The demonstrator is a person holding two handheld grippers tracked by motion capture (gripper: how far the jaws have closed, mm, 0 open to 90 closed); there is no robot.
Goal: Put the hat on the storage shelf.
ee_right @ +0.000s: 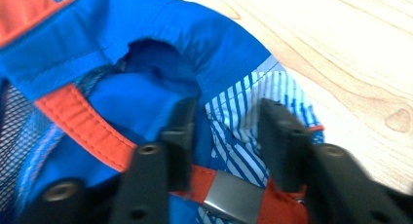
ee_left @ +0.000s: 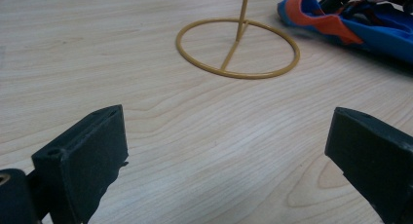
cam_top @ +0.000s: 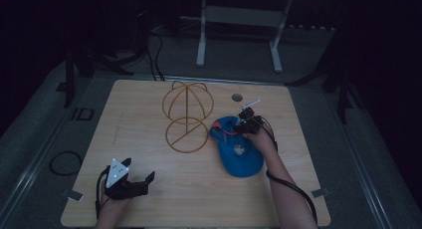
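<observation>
Nearest the person, the left gripper [cam_top: 130, 181] rests low over the desk [cam_top: 149, 199] with its jaws spread wide and nothing between them. Ahead of those jaws, across bare wood, stands the ring base of a yellow wire hat stand [ee_left: 237, 48], its thin stem rising from the middle of the ring.

Further out, to the right of the stand, lies the blue cap [cam_top: 238, 152], crown and brim flat on the desk, its orange-trimmed back opening turned toward the stand. The right gripper [ee_right: 226, 124] is at that rear end. Its jaws stand fairly narrow, with the striped blue-and-white lining and the orange adjuster strap [ee_right: 87, 131] between and beneath them, and a small metal buckle [ee_right: 233, 200] just below the gap. Whether they already pinch the fabric I cannot tell; they look close around it, not clamped.

The risk, as I judge it, is a shallow bite. If the jaws close on the loose lining alone, the cap may fold or slip out when lifted. Closing on the buckle could let the hard metal skid between the jaws. With the left gripper well apart from the cap, nothing steadies the brim, so a pull toward the stand could drag the cap into the ring base and shift the light wire frame.
</observation>
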